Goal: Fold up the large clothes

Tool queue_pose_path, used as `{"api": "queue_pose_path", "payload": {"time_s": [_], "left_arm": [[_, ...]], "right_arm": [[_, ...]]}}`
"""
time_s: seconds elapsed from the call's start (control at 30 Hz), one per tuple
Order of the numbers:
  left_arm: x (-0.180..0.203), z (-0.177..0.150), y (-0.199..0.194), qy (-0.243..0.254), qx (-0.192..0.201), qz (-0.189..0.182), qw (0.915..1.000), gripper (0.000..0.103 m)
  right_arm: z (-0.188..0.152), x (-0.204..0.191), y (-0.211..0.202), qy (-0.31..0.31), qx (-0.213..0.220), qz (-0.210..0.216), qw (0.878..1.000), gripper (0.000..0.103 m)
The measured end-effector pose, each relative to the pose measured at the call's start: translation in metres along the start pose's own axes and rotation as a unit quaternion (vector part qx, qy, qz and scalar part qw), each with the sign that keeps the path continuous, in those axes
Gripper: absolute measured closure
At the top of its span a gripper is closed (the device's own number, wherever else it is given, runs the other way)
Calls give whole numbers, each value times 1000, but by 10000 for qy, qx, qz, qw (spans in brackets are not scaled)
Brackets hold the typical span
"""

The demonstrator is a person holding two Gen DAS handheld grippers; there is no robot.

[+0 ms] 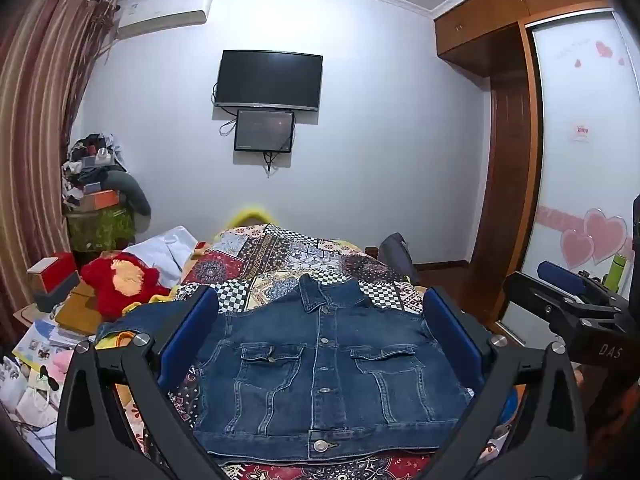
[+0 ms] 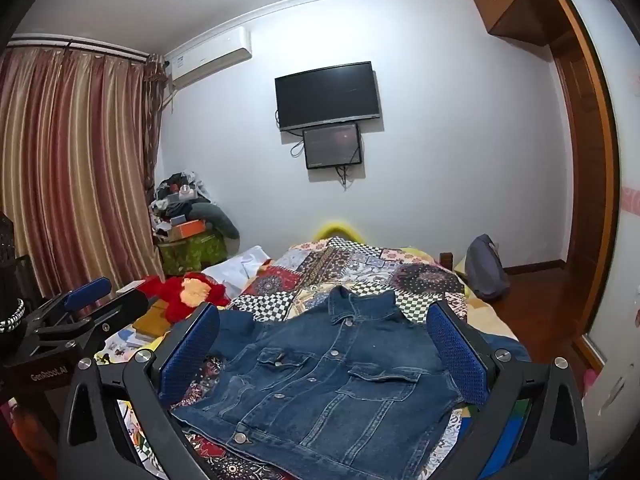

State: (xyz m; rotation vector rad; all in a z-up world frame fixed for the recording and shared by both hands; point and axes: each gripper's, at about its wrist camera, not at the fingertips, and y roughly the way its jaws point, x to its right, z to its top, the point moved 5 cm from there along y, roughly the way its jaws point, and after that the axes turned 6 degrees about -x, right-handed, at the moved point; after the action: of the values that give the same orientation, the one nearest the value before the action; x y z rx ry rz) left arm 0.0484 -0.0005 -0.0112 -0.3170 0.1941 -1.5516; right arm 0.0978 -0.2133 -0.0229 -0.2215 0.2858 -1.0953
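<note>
A dark blue denim jacket (image 1: 320,372) lies front up and buttoned on the patchwork bedspread (image 1: 288,252), collar away from me, its sleeves spread to the sides. It also shows in the right wrist view (image 2: 332,384). My left gripper (image 1: 320,316) is open and empty, held above the jacket's near half. My right gripper (image 2: 324,332) is open and empty too, above the jacket and a little to the right; it also appears at the right edge of the left wrist view (image 1: 568,292).
A red plush toy (image 1: 120,280) and a white pillow (image 1: 164,248) lie on the bed's left side. Boxes and papers (image 1: 48,320) crowd the left. A grey bag (image 2: 484,268) stands beyond the bed at right, beside the wardrobe (image 1: 520,160).
</note>
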Motion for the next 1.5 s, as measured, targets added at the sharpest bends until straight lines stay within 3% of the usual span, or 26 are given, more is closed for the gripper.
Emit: {"api": "queue_pose_path", "payload": {"time_s": [0.13, 1.5], "left_arm": [[-2, 1, 4, -66, -152, 11, 9999, 0], [-6, -3, 7, -47, -82, -10, 10000, 0]], "right_arm": [[0, -1, 1, -21, -50, -14, 10000, 0], [9, -1, 0, -36, -34, 0, 10000, 0]]}}
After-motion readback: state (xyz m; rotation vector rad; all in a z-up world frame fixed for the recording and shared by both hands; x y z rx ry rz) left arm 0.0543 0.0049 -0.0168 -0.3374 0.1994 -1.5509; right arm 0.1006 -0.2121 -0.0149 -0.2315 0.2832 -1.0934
